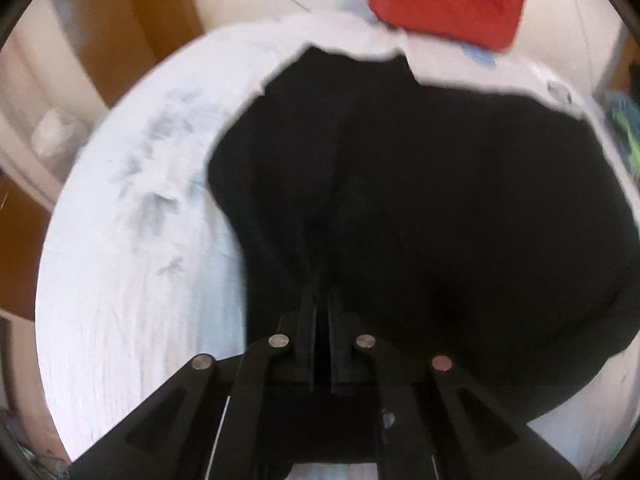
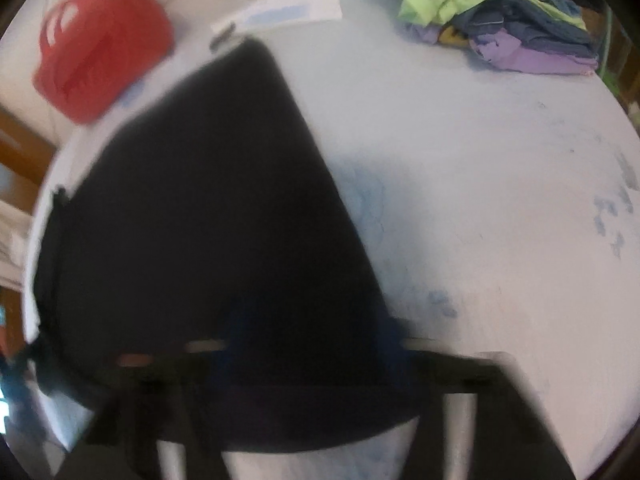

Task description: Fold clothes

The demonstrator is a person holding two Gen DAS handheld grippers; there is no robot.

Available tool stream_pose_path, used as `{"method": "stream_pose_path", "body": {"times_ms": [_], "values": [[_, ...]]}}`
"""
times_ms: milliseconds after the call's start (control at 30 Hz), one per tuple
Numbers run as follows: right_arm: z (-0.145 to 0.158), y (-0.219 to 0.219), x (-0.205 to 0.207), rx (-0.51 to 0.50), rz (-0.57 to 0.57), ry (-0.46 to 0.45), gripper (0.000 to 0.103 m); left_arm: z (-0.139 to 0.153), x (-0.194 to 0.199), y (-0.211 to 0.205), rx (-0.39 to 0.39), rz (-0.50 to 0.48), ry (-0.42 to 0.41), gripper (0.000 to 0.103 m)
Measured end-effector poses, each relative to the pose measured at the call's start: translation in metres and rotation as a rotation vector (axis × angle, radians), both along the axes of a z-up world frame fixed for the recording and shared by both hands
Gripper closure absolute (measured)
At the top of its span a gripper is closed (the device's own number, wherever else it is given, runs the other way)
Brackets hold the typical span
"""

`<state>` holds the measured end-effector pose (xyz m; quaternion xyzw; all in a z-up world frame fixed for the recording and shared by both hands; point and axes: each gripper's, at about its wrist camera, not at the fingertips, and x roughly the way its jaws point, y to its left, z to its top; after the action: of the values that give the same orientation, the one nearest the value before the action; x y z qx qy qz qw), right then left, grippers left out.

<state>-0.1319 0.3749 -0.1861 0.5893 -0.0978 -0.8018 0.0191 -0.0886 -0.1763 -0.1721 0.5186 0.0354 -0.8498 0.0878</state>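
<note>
Left gripper (image 1: 322, 300) seen clenched on black garment (image 1: 400, 200) — fabric pinched between jaws. Right gripper (image 2: 304, 364) blurred, closed; a hold cannot be confirmed. White table (image 1: 120, 280) underneath.

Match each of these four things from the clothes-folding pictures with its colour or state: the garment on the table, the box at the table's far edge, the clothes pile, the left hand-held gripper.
Things:
1. garment
2. box
3. clothes pile
4. left hand-held gripper

Colours or states:
A. red
B. mixed green, blue and purple
C. shut, fingers together over dark cloth
D. black, spread on the white table

Pairs: 1-D, 2-A, 3-B, 4-C
</note>
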Motion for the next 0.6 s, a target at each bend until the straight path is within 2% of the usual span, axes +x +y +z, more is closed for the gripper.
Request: {"method": "stream_pose_path", "body": {"times_ms": [100, 167, 233, 300, 367, 400, 433, 500, 567, 600], "values": [[0.023, 0.003, 0.006, -0.025, -0.001, 0.072, 0.100, 0.027, 0.010, -0.013, 0.019, 0.053, 0.072, 0.099], [0.046, 0.005, 0.006, -0.047, 0.012, 0.147, 0.100, 0.038, 0.009, -0.018, 0.006, 0.063, 0.087, 0.099], [0.062, 0.003, 0.000, -0.059, 0.028, 0.200, 0.100, 0.040, 0.003, -0.023, -0.002, 0.069, 0.092, 0.099], [0.070, 0.002, -0.013, -0.058, 0.029, 0.228, 0.100, 0.035, -0.008, -0.029, 0.028, 0.079, 0.067, 0.099], [0.065, -0.001, -0.028, -0.069, 0.033, 0.197, 0.087, 0.027, -0.017, -0.035, 0.060, 0.088, 0.029, 0.099], [0.059, -0.004, -0.037, -0.059, 0.029, 0.170, 0.072, 0.022, -0.021, -0.037, 0.076, 0.092, 0.005, 0.098], [0.055, -0.007, -0.041, -0.039, 0.024, 0.153, 0.063, 0.019, -0.023, -0.039, 0.086, 0.095, -0.010, 0.094], [0.053, -0.013, -0.039, -0.017, 0.022, 0.150, 0.061, 0.026, -0.016, -0.040, 0.087, 0.101, 0.021, 0.073], [0.056, -0.011, -0.032, -0.034, 0.019, 0.167, 0.056, 0.036, -0.005, -0.044, 0.065, 0.126, 0.063, 0.013], [0.057, -0.007, -0.026, -0.036, 0.010, 0.171, 0.052, 0.040, 0.000, -0.045, 0.048, 0.137, 0.079, 0.004]]}}
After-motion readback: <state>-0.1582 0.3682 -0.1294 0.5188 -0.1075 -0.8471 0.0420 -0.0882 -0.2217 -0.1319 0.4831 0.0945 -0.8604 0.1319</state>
